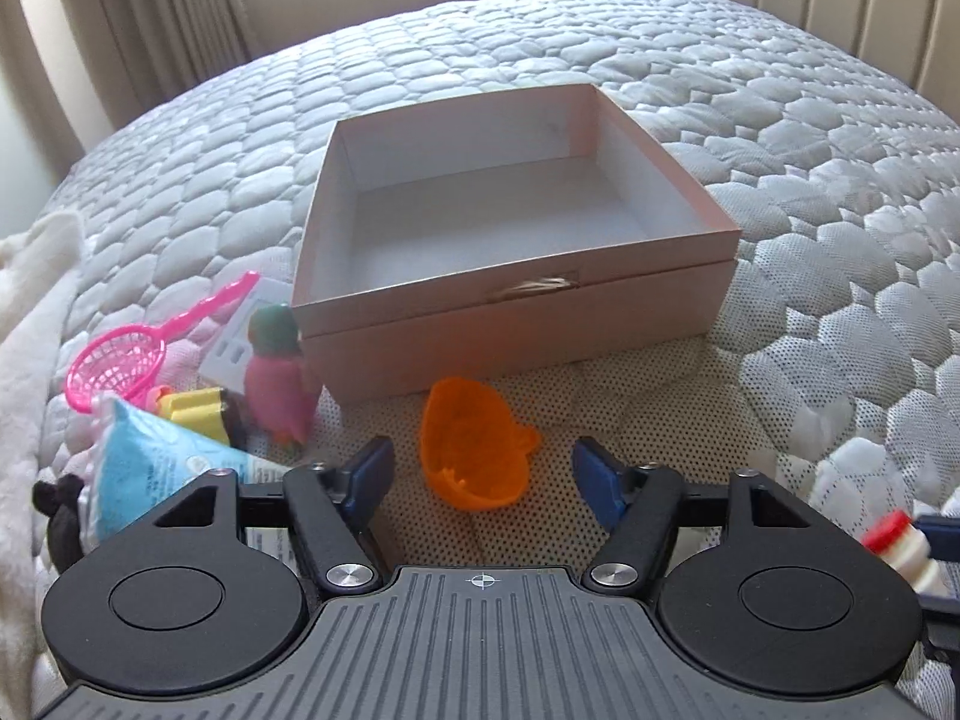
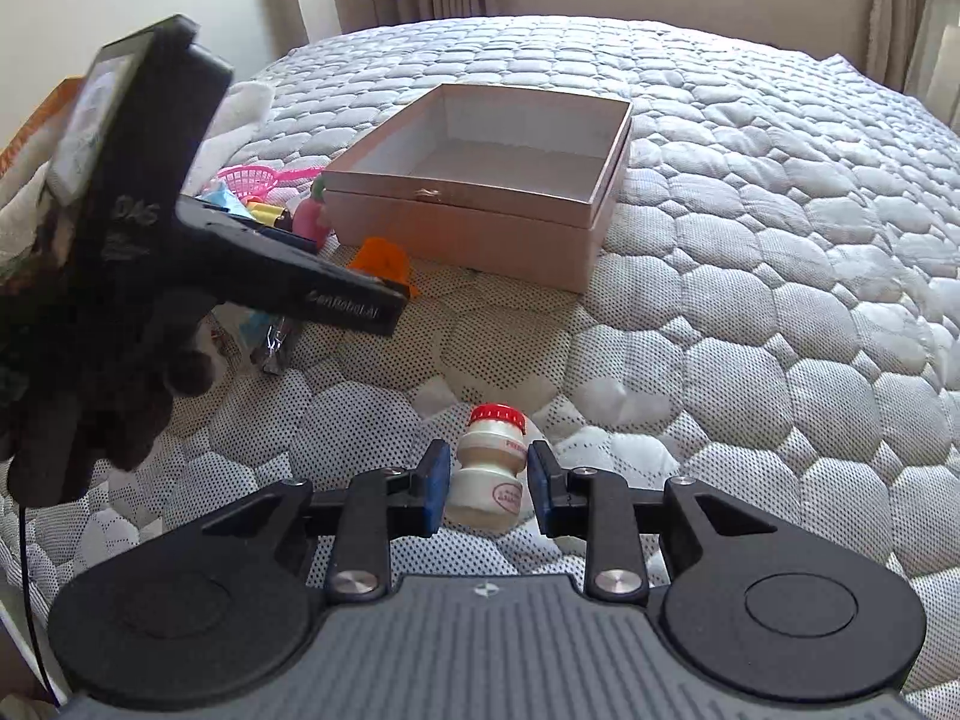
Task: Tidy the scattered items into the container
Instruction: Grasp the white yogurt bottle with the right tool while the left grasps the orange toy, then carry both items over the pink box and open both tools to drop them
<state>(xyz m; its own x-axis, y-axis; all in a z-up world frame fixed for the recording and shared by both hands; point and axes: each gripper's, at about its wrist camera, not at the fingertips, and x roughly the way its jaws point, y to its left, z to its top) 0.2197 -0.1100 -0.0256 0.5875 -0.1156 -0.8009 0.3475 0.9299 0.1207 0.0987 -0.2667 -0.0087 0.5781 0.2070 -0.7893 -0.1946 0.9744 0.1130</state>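
Observation:
An open, empty pink cardboard box (image 1: 516,318) (image 2: 474,228) sits on the quilted bed. In front of it an orange plastic cup (image 1: 471,450) (image 2: 384,258) lies on its side. My left gripper (image 1: 483,471) is open around the cup, with a gap showing on both sides between its blue pads and the cup. My right gripper (image 2: 487,477) is shut on a small white bottle with a red cap (image 2: 489,474) (image 1: 906,546), its pads pressing on the bottle's waist just above the quilt.
Left of the box lie a pink toy strainer (image 1: 117,366), a pink and green figure (image 1: 279,384), a yellow item (image 1: 192,411), a blue tube (image 1: 162,462) and a white card (image 1: 237,336). A white blanket (image 1: 30,312) covers the left edge. A gloved hand (image 2: 90,408) holds the left tool.

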